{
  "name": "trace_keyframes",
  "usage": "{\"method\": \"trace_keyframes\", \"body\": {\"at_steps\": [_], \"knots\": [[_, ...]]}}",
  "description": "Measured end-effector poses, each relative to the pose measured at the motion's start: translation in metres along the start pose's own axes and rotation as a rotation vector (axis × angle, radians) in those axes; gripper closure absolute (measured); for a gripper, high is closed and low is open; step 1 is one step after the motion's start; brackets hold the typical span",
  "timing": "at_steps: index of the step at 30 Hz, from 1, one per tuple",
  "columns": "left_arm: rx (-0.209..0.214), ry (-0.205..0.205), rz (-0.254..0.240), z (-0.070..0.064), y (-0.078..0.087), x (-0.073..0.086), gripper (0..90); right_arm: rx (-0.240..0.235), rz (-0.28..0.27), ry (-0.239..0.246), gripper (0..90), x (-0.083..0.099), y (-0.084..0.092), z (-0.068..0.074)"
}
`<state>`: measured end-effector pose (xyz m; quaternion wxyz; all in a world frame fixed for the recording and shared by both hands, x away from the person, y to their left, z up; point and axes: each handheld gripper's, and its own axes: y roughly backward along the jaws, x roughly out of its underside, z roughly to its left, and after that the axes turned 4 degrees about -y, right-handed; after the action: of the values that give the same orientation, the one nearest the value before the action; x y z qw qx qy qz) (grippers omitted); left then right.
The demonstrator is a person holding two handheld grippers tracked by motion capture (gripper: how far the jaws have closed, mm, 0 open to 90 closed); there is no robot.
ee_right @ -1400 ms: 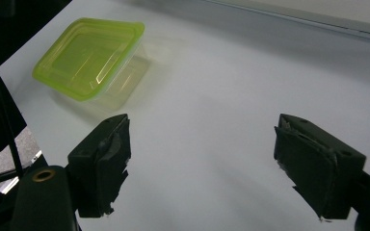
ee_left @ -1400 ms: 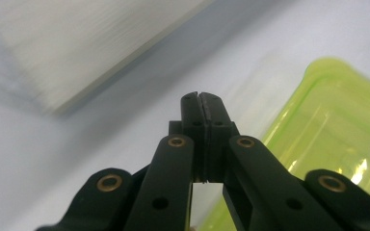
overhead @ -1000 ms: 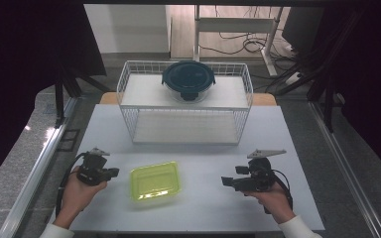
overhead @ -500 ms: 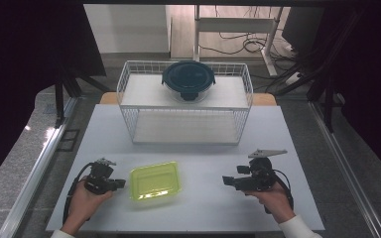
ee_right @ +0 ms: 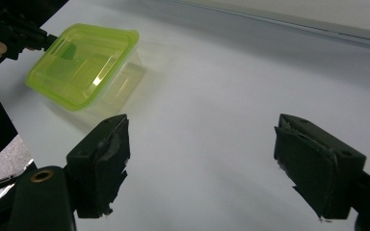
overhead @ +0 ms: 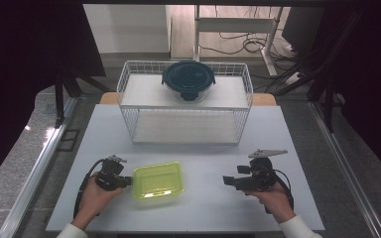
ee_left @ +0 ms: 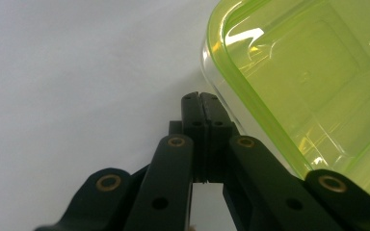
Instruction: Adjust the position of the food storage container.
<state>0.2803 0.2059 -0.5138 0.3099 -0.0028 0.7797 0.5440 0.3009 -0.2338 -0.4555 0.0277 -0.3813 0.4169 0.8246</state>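
Moved in since a second ago: left gripper [overhead: 128,182], from out beside the counter's left part to the left edge of the green container [overhead: 158,180], jaws pressed fully together with nothing between them, tips right at the container's clear wall under its lid rim; contact too close to call. Unmoved: right gripper [overhead: 226,180], well to the right of the container, jaws spread wide and empty, pointing toward it across bare counter [overhead: 297,148].

Counted, with the green container as landmark:
- one green container, lid on, lying flat on the near middle of the counter;
- two grippers, one at its left edge, one well off to its right;
- one white wire basket [overhead: 129,109] beyond it, toward the far edge;
- one round dark-lidded bowl [overhead: 187,79] on top of that basket, farther back still.
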Motion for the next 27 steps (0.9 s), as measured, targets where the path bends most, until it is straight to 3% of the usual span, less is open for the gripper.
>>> {"method": "trace_keyframes", "body": {"at_steps": [27], "knots": [[0.059, -0.089, 0.035, -0.038, -0.036, -0.039, 90.0, -0.003, 0.0, -0.002, 20.2, 0.0, 0.001, 0.0]]}}
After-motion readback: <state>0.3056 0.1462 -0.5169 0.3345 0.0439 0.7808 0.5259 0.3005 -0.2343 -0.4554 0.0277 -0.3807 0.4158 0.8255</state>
